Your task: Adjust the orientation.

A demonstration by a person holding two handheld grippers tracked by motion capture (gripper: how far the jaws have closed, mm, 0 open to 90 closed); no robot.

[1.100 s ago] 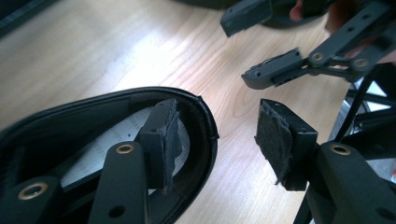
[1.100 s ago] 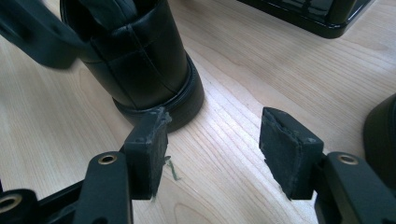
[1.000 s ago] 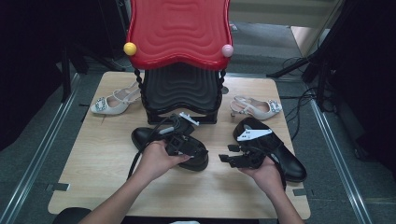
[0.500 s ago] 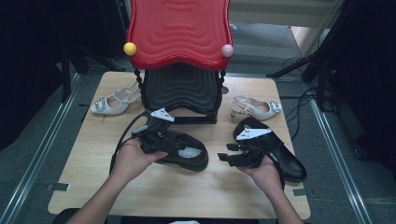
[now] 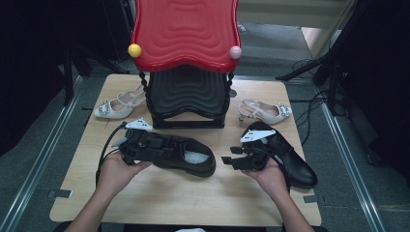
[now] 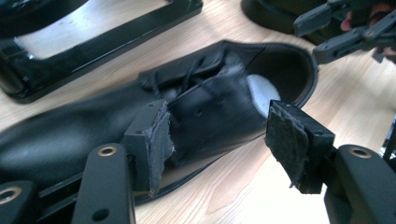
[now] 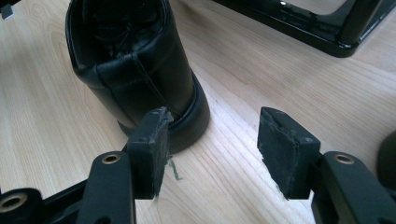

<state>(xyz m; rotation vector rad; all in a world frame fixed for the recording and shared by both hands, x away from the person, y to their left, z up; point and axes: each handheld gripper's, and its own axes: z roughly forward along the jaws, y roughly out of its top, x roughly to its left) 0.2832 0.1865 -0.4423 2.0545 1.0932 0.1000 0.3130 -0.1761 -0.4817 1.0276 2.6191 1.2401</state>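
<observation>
wooden table is bearing two black shoes before a red and black rack. left gripper is standing wide, jaws just opened, left shoe lying between them unpressed. right gripper is gaping empty, right shoe sitting just beyond its left jaw.

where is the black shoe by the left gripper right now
In the high view the black shoe lies on the table, left of centre, before the black stand.

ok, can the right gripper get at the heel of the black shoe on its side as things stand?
Probably yes. The right gripper is open and sits just behind the heel of the right black shoe, with bare table around it. One pad is already beside the heel; a small sideways shift should bracket it.
</observation>
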